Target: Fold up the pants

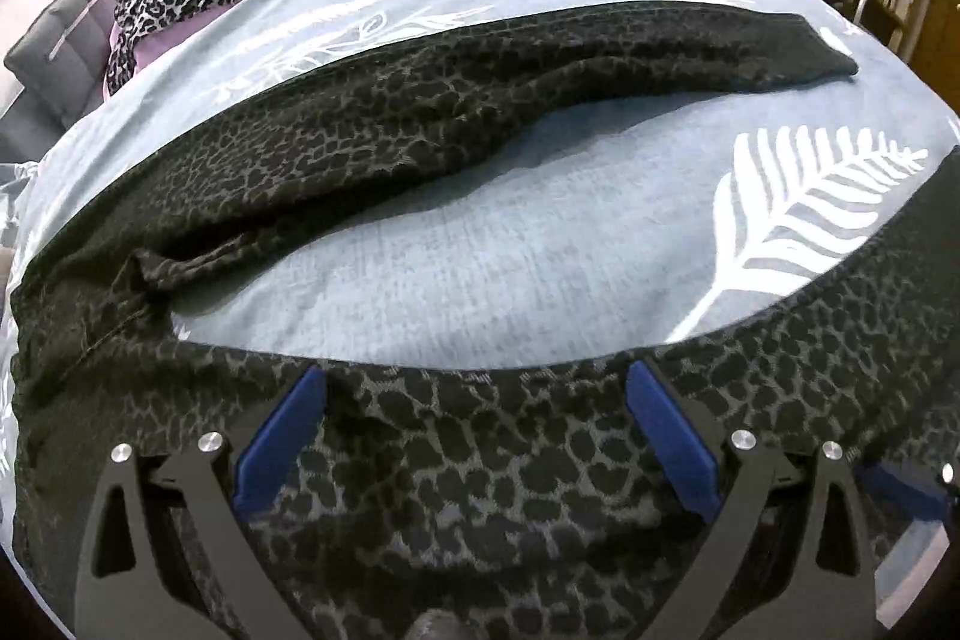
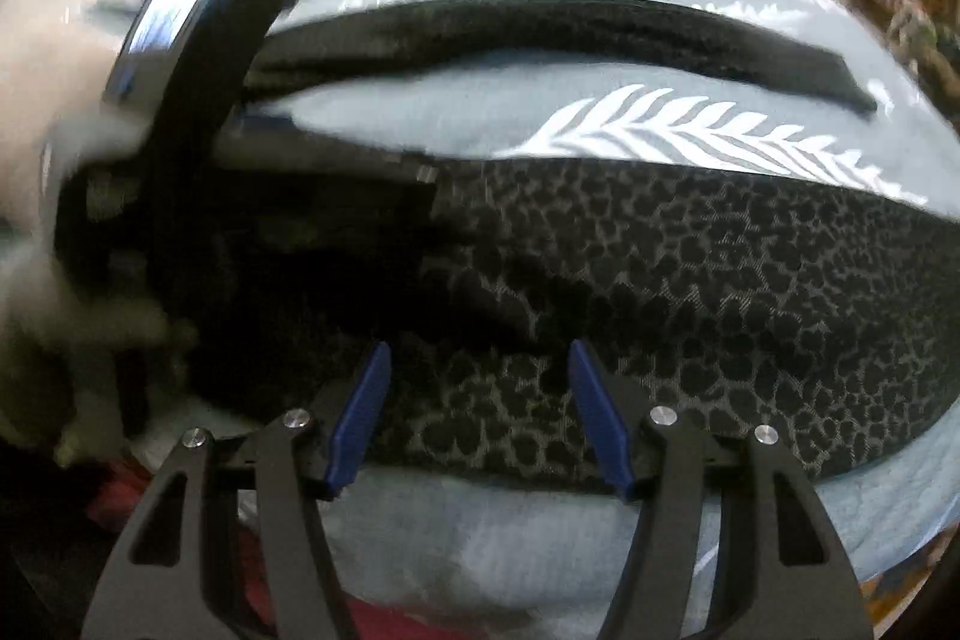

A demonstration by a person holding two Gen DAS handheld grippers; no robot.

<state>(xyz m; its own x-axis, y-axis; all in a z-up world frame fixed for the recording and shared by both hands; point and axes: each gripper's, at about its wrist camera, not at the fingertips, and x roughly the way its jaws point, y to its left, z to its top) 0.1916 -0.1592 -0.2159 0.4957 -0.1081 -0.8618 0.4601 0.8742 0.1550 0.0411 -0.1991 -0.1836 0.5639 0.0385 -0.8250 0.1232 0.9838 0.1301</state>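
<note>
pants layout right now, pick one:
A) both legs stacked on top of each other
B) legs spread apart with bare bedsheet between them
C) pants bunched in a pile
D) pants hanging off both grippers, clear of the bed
B: in the left wrist view the leopard-print pants lie flat with a wedge of bare blue fern-print bedsheet between the far leg and the near leg, the two meeting only at the crotch on the left.

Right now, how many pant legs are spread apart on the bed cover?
2. The far leg lies across the bed cover further back; the near leg lies under the left gripper and right gripper.
</note>
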